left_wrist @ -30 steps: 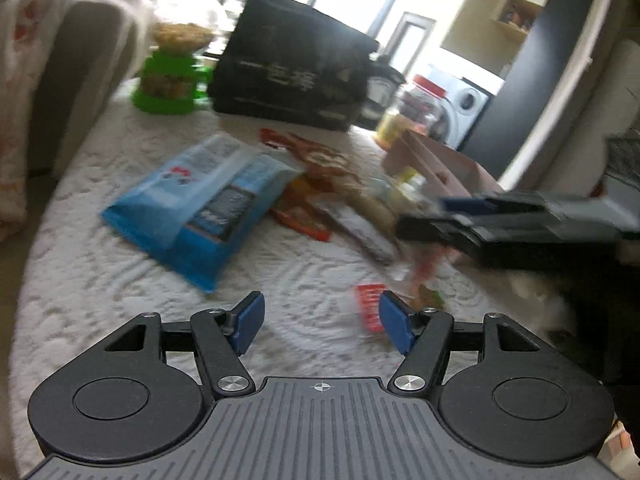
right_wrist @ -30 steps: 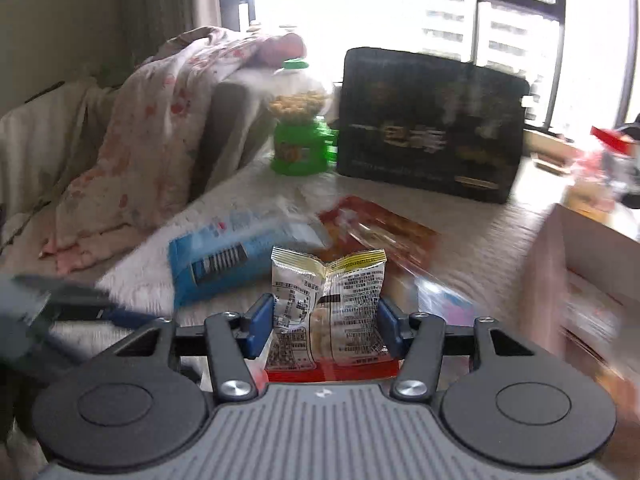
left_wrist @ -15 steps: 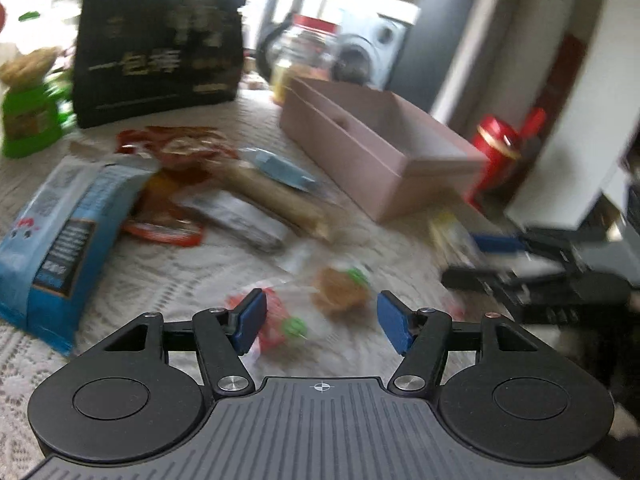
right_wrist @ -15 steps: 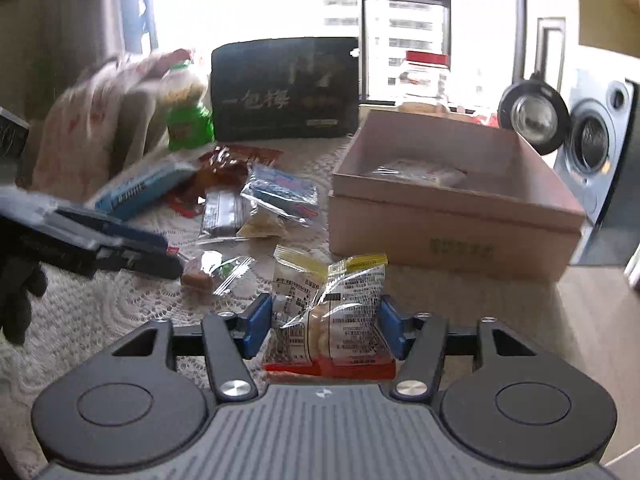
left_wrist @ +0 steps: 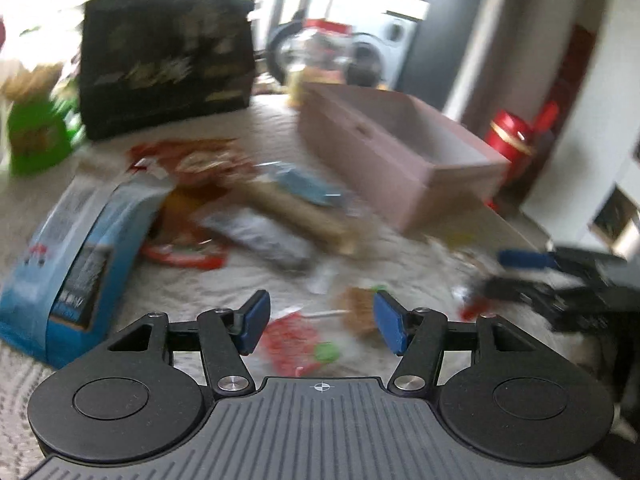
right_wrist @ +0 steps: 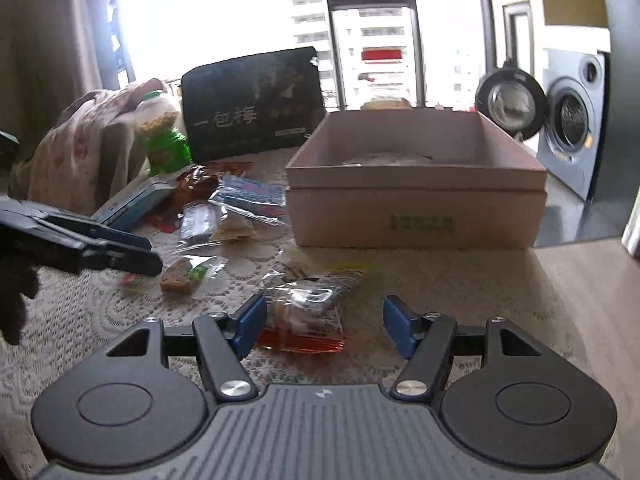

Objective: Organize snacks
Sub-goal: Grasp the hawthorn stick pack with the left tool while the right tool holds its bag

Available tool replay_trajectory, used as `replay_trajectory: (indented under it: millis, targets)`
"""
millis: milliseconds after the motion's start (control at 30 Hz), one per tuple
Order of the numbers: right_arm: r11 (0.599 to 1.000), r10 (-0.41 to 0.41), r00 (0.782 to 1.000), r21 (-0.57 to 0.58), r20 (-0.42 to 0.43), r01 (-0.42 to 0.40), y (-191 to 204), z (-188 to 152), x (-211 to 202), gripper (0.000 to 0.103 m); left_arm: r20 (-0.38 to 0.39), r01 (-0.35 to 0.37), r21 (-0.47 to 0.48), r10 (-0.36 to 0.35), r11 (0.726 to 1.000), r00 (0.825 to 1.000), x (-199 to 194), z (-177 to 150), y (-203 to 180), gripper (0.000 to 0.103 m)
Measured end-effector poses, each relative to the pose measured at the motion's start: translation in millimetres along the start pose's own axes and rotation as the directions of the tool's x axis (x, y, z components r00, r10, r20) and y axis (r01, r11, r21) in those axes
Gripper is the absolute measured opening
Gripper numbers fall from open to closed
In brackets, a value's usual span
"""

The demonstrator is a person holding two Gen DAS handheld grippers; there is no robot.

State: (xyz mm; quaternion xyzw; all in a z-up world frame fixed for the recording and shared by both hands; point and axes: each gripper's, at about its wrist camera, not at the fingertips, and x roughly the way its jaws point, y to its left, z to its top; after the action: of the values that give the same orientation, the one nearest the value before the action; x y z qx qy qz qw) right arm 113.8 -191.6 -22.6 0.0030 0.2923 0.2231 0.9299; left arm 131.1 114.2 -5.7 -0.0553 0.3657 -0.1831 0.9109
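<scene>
Right wrist view: right gripper [right_wrist: 324, 326] fingers, just opened, stand apart around the snack packet [right_wrist: 306, 312] lying on the tabletop [right_wrist: 480, 300] before the box [right_wrist: 416, 216]; left gripper [left_wrist: 320, 322] fingers apart, closing.

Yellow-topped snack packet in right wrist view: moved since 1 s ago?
Yes. The snack packet stood upright between the right gripper pads; the jaws have just been opening and it now lies flat on the tablecloth, before the pink box.

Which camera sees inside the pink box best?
The right wrist view. The pink box is sharp there and faces the camera, so you can look over its front wall at something pale lying inside. In the left wrist view the box is blurred and seen corner-on; its contents cannot be made out.
</scene>
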Motion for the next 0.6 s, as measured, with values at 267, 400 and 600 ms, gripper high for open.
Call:
replay_trajectory:
  millis: [267,400,600]
  targets:
    - [0.997,0.002,1.000,0.076,0.019,-0.004,-11.6,-4.3,-4.1,0.065,-0.078,0.021,0.094,-0.014,0.995,0.997,1.5,-0.1,-16.3,0.061]
    - [0.996,0.013,1.000,0.092,-0.016,-0.012,-14.1,-3.1,1.4,0.067,-0.120,-0.060,0.320,0.104,0.946,0.987,7.4,-10.2,-57.8,0.062]
    - [0.995,0.015,1.000,0.097,-0.014,-0.014,-14.1,-3.7,1.1,0.067,-0.140,-0.073,0.294,0.119,0.953,0.983,17.3,-1.5,-61.7,0.056]
